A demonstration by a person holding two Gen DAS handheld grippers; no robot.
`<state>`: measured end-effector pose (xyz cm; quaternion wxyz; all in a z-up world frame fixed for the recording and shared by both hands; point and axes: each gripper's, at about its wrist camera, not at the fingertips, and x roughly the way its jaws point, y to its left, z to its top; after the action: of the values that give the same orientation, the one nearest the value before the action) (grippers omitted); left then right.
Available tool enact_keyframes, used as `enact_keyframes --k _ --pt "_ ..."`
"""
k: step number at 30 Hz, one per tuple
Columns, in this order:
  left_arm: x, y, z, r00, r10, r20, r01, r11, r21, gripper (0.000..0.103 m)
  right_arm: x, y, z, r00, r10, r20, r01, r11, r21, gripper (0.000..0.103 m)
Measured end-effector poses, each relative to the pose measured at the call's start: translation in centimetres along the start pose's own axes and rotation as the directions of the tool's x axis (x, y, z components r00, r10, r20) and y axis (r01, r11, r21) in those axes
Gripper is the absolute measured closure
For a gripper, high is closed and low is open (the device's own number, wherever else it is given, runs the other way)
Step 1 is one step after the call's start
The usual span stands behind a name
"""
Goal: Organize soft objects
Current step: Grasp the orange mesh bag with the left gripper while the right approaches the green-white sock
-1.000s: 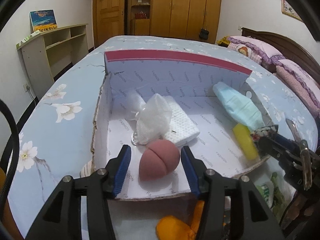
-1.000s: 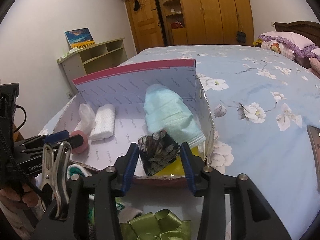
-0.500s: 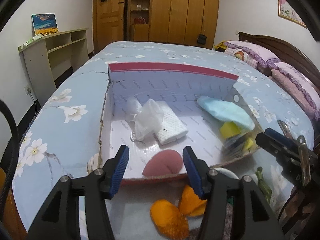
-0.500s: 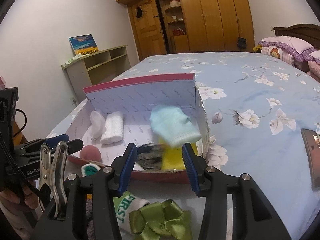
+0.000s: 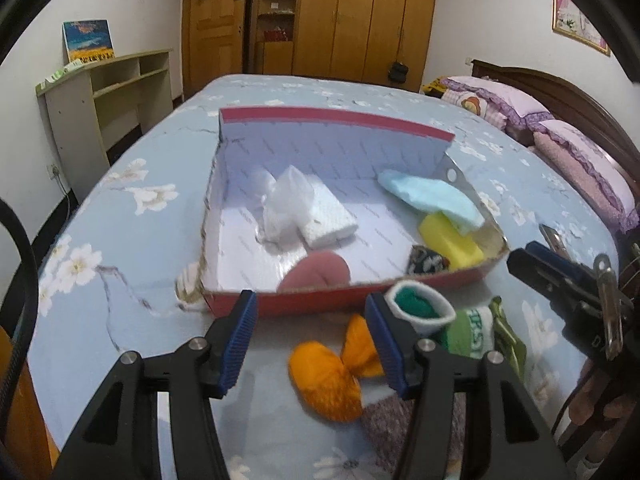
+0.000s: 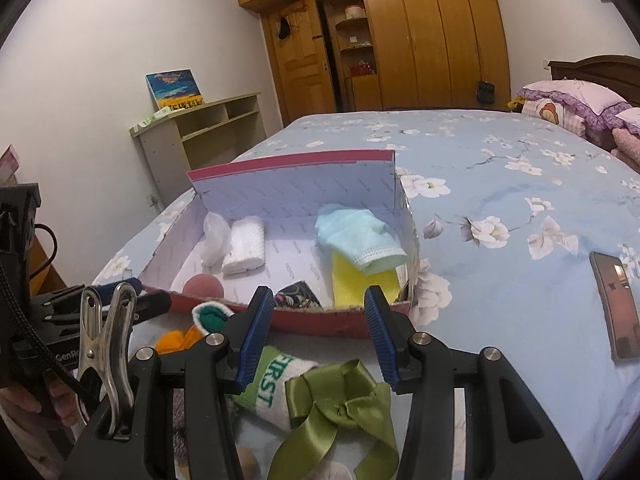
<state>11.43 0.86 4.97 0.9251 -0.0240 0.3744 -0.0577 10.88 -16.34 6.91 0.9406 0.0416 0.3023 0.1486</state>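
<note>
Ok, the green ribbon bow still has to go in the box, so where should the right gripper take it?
Grip the green ribbon bow at its knotted centre, from above. The loops and tails are thin and floppy; the knot is the bulkiest, firmest part, just below the open right gripper.

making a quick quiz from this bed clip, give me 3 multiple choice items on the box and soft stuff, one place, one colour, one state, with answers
1. Where does the yellow sponge lie?
A. on the bed outside the box
B. in the box, partly under the light blue cloth
C. on the shelf

2. What colour is the ribbon bow in front of the box?
A. olive green
B. red
C. white

3. What is the left gripper doing?
A. squeezing the pink sponge
C. holding a sock
B. open and empty

Answers: 1 B, the blue cloth overlaps its far end inside the box. 2 A, green loops show in the right wrist view. 3 B, nothing sits between its blue pads.
</note>
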Motion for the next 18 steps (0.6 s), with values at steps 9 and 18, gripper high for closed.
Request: enact_keyframes --k 9,18 --pt "0.7 0.0 -1.8 0.997 -0.013 -0.071 0.011 1.0 -0.025 0.044 -1.0 0.4 -0.6 1.0 0.013 0.007 -0.013 1.0 -0.001 0.055" --pt "1.7 -0.2 -3.1 0.992 -0.017 -0.127 0.014 1.0 -0.027 0.044 -1.2 0.4 -0.8 1.0 0.025 0.0 -0.025 1.0 0.002 0.055"
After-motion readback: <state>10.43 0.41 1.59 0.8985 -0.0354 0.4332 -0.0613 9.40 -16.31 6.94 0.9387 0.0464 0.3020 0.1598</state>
